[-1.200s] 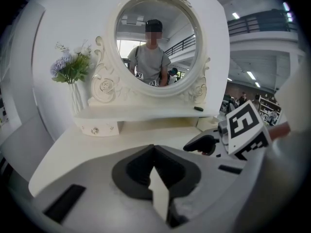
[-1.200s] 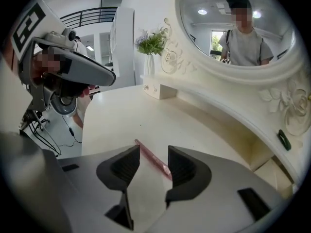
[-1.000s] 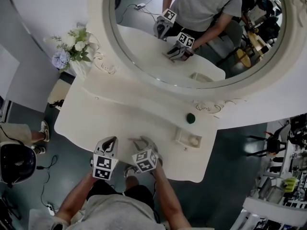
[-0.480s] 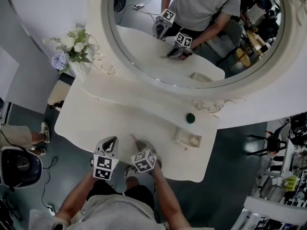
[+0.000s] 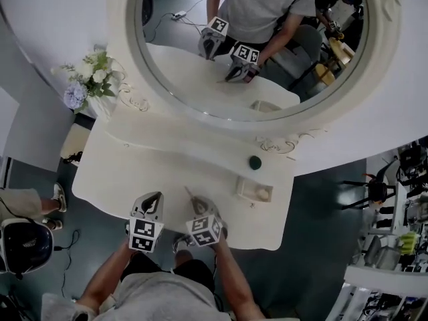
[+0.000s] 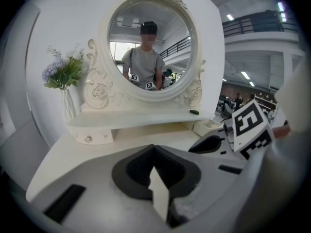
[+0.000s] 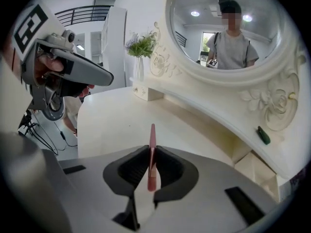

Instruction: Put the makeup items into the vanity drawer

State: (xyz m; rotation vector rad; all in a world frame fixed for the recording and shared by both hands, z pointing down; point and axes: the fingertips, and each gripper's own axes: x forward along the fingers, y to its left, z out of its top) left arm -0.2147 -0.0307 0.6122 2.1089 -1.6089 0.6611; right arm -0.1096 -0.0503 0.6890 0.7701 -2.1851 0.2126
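Observation:
My right gripper (image 7: 151, 163) is shut on a slim pink makeup pencil (image 7: 152, 144); its tip sticks out ahead of the jaws over the cream tabletop (image 7: 116, 115). In the head view that gripper (image 5: 196, 204) hovers at the table's near edge, with the pencil (image 5: 189, 194) pointing away. My left gripper (image 5: 150, 203) hangs just left of it, jaws together and nothing between them (image 6: 154, 171). A small drawer (image 5: 249, 189) stands pulled out at the right, with a pale round item (image 5: 263, 194) in it. A dark green item (image 5: 255, 162) lies on the shelf under the mirror.
A large round mirror (image 5: 247, 39) in an ornate frame rises behind the shelf. A vase of flowers (image 5: 87, 79) stands at the back left. A small closed drawer (image 6: 90, 136) sits under the shelf's left end. A seated person's leg (image 5: 27, 199) is at far left.
The right jaws, open around the pink pencil a second ago, have closed on it. The head camera has shifted slightly; the left gripper has stayed in place.

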